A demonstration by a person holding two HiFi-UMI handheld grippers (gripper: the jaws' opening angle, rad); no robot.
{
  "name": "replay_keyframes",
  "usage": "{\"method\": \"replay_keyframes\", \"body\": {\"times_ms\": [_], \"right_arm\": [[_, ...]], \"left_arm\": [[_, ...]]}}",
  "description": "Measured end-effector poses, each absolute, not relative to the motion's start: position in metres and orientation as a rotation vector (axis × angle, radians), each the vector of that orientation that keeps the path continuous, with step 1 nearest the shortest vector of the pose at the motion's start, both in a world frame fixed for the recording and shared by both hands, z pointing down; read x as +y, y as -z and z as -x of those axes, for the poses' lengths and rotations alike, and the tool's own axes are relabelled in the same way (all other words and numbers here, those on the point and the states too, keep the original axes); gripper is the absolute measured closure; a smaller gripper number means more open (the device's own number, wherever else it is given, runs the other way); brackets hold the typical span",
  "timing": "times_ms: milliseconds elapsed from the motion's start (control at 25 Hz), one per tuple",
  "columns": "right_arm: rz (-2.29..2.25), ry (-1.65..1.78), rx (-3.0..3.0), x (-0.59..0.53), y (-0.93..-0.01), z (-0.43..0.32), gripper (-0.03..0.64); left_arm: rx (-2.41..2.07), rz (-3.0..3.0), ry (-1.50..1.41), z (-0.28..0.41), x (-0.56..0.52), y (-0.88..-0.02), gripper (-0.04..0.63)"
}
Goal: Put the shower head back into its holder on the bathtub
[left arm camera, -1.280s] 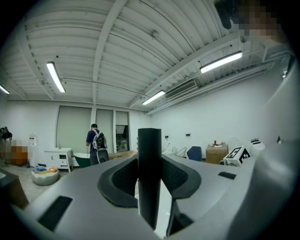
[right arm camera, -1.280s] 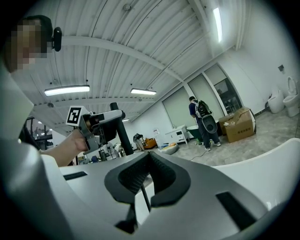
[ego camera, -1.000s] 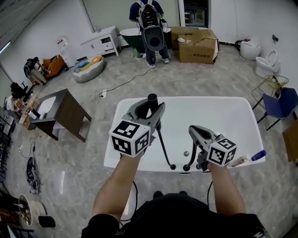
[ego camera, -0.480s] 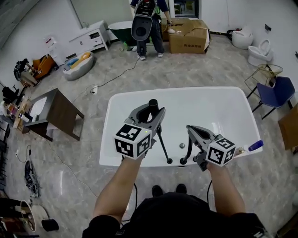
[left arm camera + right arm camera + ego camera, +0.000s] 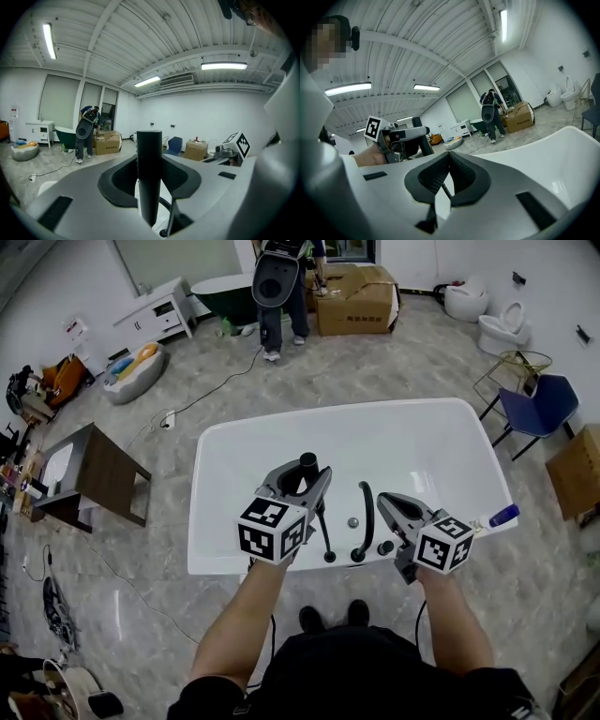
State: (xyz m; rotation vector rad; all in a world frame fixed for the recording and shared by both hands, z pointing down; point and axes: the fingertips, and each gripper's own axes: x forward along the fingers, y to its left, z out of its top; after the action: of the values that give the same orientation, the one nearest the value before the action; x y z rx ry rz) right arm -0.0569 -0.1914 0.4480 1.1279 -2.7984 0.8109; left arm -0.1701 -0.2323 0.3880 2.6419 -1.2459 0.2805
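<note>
My left gripper [image 5: 305, 476] is shut on the black cylindrical shower head [image 5: 307, 463], which stands upright between its pads over the near part of the white bathtub [image 5: 202, 493]. The left gripper view shows the shower head [image 5: 149, 178] squeezed between both pads. A thin black hose [image 5: 323, 526] runs from it down to a fitting on the near rim. A black curved spout [image 5: 362, 521] rises from the rim just right of the hose. My right gripper [image 5: 382, 500] hovers beside the spout with its tips together and nothing between them, as the right gripper view [image 5: 449, 157] confirms.
A bottle with a blue cap [image 5: 497, 517] lies on the tub's right rim. A blue chair [image 5: 534, 399] stands to the right and a dark wooden table [image 5: 89, 474] to the left. Far off are a person [image 5: 277, 277], cardboard boxes [image 5: 356, 301] and toilets [image 5: 502, 329].
Both grippers have sunk closer to the tub's near rim, the left one carrying the shower head down with it. The black spout now shows between them.
</note>
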Motion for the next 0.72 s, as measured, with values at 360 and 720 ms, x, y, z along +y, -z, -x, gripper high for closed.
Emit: {"method": "replay_keyframes", "body": {"times_ms": [360,720], "right_arm": [[-1.148,-0.860,-2.751,-0.184,-0.463,0.048,0.600],[-1.146,-0.895,-2.704,-0.179,-0.478,0.045,0.600]], "left_arm": [[-1.194,-2.580,-0.342,0.161,-0.224,-0.432,0.453],[-1.125,-2.504,-0.401,0.154,-0.205,-0.486,0.453]]}}
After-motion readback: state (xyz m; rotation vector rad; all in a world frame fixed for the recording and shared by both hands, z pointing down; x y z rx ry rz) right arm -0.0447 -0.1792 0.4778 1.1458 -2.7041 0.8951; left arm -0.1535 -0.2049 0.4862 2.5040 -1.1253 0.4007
